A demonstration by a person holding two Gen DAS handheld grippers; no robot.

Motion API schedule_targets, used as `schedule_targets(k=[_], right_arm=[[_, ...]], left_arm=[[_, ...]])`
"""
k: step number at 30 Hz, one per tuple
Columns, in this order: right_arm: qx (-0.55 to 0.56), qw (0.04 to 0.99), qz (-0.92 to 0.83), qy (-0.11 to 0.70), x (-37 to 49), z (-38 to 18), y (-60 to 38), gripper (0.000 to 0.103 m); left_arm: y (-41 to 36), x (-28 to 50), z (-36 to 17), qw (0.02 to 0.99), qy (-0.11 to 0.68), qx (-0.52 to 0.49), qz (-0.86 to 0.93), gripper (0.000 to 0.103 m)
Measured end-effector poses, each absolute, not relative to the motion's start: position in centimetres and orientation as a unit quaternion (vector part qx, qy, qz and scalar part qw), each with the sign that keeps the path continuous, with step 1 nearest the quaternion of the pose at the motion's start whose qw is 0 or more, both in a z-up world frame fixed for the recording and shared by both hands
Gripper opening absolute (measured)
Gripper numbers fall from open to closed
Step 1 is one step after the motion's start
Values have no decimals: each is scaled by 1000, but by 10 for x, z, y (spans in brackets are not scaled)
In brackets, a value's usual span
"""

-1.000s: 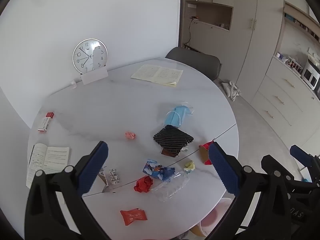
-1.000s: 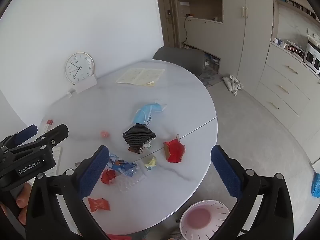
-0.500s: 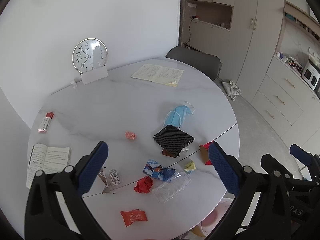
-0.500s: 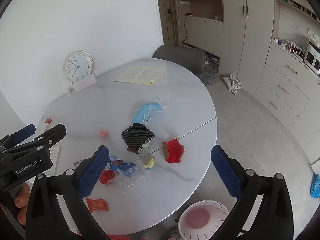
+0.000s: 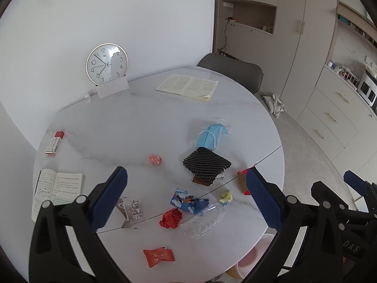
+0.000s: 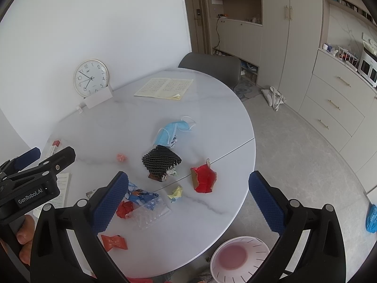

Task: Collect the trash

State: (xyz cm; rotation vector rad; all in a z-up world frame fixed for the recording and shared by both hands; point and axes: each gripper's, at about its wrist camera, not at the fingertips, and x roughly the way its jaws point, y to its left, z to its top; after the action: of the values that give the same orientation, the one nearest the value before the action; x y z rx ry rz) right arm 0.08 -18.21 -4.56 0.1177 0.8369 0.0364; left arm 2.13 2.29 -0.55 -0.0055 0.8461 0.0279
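We hold two grippers above a round marble table (image 5: 146, 122) strewn with litter, and nothing has been picked up yet; we judge this the opening approach. The left gripper (image 5: 186, 188) has its blue-padded fingers wide apart and empty, and so does the right gripper (image 6: 188, 188).

The trash lies in a loose cluster near the table's front edge: a blue face mask (image 5: 211, 136), black foam netting (image 5: 206, 162) over a brown scrap, a small pink paper ball (image 5: 155, 158), a torn red carton (image 6: 203, 179), a crumpled yellow note (image 6: 176, 192), a blue printed wrapper (image 5: 188, 200), a crumpled red paper (image 5: 171, 218), a clear plastic blister tray (image 5: 202, 221) and a red snack packet (image 5: 158, 257).

A pink-lined white bin (image 6: 239, 258) stands on the floor just beside the table edge.

Next, we think one gripper must come down over a single piece, probably the red carton or the snack packet nearest us, and close on it before carrying it to the bin.

Two open booklets, a clock (image 5: 107, 64) and a small red-and-white box (image 5: 54, 142) look like keepers, not trash.

In the left view the right gripper hides most of the bin. We cannot tell what the brown scrap under the netting is.
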Motion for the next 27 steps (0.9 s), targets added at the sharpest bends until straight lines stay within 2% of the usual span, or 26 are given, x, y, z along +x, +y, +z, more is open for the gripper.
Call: schedule_targets(k=[27], right_arm=[[56,911,20,409,5,-48,-177,101]], left_arm=[[17,26,-9,911,412,-1,16,96]])
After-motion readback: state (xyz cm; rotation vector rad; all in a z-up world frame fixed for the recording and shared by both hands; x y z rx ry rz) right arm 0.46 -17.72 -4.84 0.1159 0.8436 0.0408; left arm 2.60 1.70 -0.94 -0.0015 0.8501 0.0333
